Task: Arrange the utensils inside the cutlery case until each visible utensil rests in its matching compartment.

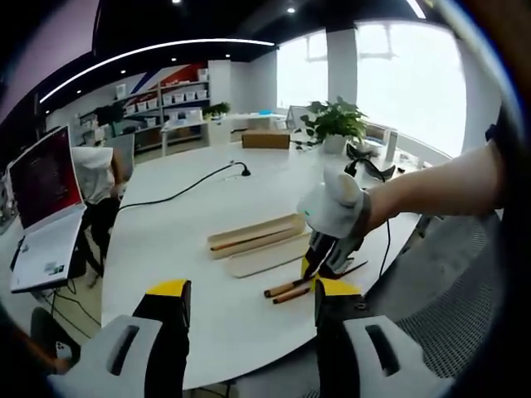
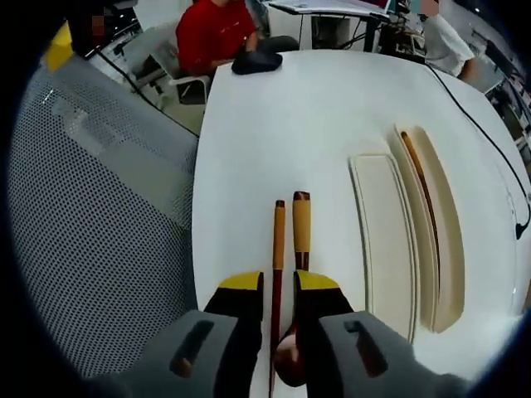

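The pale wooden cutlery case (image 1: 253,235) (image 2: 440,224) lies on the white table with one chopstick (image 2: 419,178) in its groove. Its flat lid (image 1: 265,259) (image 2: 386,232) rests beside it. A second chopstick (image 2: 278,245) and a wooden-handled spoon (image 2: 301,222) lie side by side near the table edge, also seen as the utensils (image 1: 290,291). My right gripper (image 2: 279,283) (image 1: 328,264), in a gloved hand, has its jaws close together around that chopstick, with the spoon's neck at the right jaw. My left gripper (image 1: 250,292) hovers open in front of the table.
A laptop (image 1: 46,207), a black cable (image 1: 182,192) (image 2: 489,141), a potted plant (image 1: 336,120) and a cardboard box (image 1: 265,139) are around the table. Mesh chairs (image 1: 465,274) (image 2: 99,207) stand by its edge. A person in red (image 2: 220,33) sits beyond a black object (image 2: 257,60).
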A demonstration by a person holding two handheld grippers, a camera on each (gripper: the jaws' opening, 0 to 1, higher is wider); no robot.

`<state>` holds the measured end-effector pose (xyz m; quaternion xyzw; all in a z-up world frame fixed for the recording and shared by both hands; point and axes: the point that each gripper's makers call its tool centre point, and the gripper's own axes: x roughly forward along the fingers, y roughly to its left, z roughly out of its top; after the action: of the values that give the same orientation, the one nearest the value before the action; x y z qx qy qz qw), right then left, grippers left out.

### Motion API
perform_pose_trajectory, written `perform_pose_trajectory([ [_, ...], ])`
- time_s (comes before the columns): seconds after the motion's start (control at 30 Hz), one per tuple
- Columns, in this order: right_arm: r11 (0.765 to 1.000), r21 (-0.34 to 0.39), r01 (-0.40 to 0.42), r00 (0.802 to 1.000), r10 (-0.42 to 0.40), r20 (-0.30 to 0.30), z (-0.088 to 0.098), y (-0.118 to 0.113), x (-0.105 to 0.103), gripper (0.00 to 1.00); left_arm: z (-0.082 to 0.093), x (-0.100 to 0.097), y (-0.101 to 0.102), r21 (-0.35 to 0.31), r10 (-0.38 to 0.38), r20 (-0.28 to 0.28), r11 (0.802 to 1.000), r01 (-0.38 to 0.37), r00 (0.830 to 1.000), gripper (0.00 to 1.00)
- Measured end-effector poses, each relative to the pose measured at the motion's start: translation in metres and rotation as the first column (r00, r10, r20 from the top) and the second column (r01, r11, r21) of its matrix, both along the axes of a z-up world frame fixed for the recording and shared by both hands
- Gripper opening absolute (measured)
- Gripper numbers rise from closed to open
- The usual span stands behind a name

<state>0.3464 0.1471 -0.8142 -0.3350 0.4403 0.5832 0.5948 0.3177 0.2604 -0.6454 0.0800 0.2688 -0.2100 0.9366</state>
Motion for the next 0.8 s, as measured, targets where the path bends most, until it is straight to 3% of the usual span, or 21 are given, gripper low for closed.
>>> perform_pose_trajectory([
  [0.57,0.992,-0.106,-0.076,0.997,0.076,-0.001,-0.017,-0.015,-0.011,0.11,0.0,0.0,0.0,0.001,0.0,-0.001,1.0,0.0,1.0,0.62],
  [0.8,0.992,-0.105,-0.076,0.997,0.076,0.0,-0.016,-0.015,-0.011,0.11,0.0,0.0,0.0,0.0,0.002,0.0,1.0,-0.002,1.0,0.61],
])
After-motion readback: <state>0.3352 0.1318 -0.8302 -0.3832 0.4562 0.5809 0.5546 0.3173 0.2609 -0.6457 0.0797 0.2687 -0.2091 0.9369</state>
